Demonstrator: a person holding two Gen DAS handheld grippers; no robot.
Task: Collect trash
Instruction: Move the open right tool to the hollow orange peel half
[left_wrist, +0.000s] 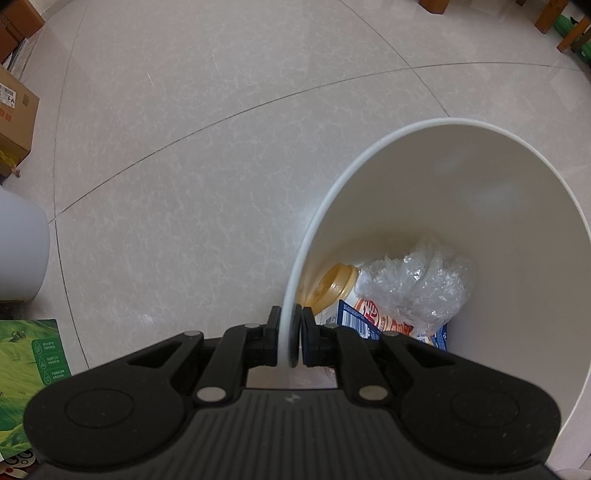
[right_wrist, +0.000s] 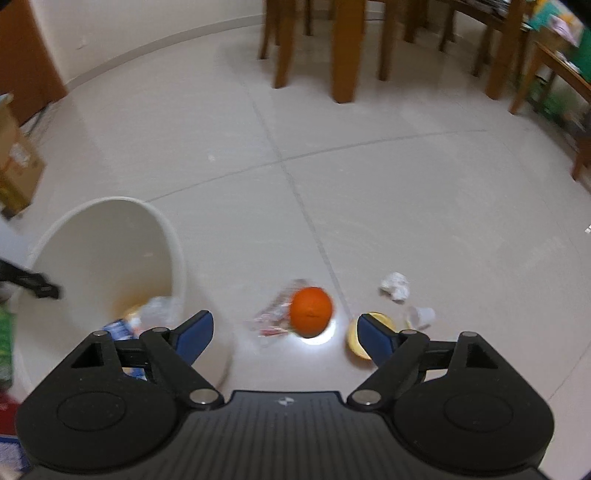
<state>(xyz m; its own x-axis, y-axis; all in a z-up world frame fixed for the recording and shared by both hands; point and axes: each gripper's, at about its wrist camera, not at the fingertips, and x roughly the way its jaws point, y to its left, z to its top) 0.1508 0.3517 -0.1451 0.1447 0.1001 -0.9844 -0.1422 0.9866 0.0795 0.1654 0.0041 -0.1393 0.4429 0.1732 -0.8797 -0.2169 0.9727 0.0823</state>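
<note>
My left gripper (left_wrist: 291, 314) is shut on the near rim of a white trash bin (left_wrist: 332, 192), one finger outside the wall and one inside. At the bottom of the bin lie a tan-lidded bottle (left_wrist: 334, 288), a crumpled clear plastic bag (left_wrist: 417, 284) and a blue packet (left_wrist: 356, 323). My right gripper (right_wrist: 284, 319) stands open above the floor, nothing between its blue pads. Just ahead of it lies an orange (right_wrist: 310, 312) against a clear wrapper (right_wrist: 271, 319). A yellow peel (right_wrist: 354, 346) sits by the right finger. Beyond are a crumpled white paper (right_wrist: 396, 286) and a small white cup (right_wrist: 421, 316). The bin (right_wrist: 110, 236) stands left of the right gripper.
Wooden chair and table legs (right_wrist: 343, 55) rise at the far side of the tiled floor. Cardboard boxes (left_wrist: 14, 122) line the left wall. A green printed carton (left_wrist: 26, 369) and a white rounded container (left_wrist: 18, 251) sit near the left gripper.
</note>
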